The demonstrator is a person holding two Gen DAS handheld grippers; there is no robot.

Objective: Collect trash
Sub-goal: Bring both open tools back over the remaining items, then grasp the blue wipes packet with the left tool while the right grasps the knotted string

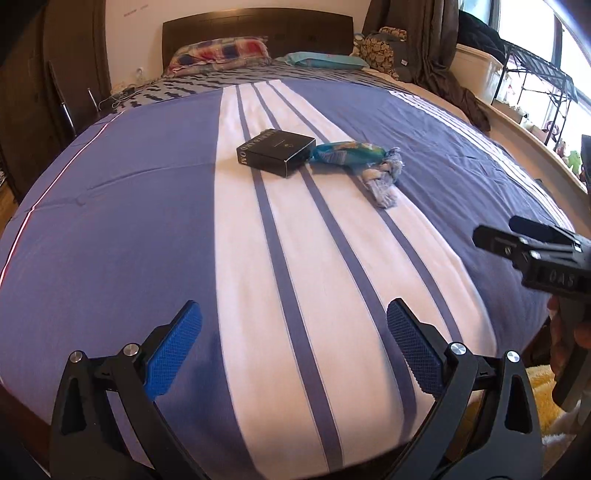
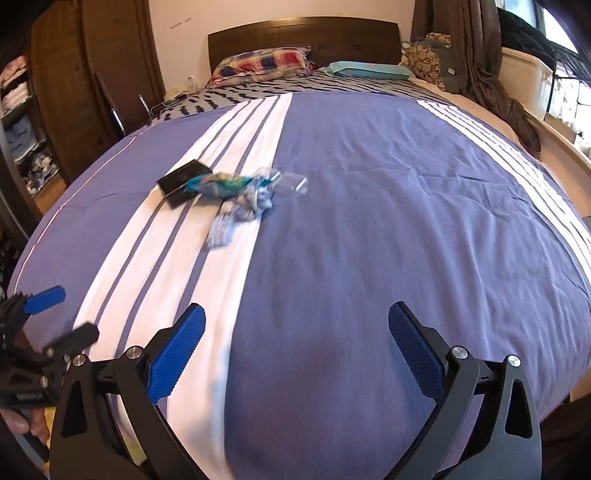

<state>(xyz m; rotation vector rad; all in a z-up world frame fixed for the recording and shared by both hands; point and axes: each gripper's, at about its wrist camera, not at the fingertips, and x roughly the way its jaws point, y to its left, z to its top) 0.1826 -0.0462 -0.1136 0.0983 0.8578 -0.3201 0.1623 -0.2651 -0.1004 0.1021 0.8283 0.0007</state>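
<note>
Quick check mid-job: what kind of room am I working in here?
A bedroom, almost certainly: a large bed with a blue-and-white striped cover fills the view, pillows lie against a dark wooden headboard, and a wardrobe with folded clothes stands beside it.

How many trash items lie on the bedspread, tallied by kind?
Black box: 1
Teal snack wrapper: 1
Crumpled blue-white wrapper: 1
Clear plastic piece, seen only in the right wrist view: 1
Total: 4

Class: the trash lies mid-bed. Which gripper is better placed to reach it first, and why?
Left, probably. The left gripper is open and lined up with the black box and wrapper; from the right gripper they sit off left.
</note>
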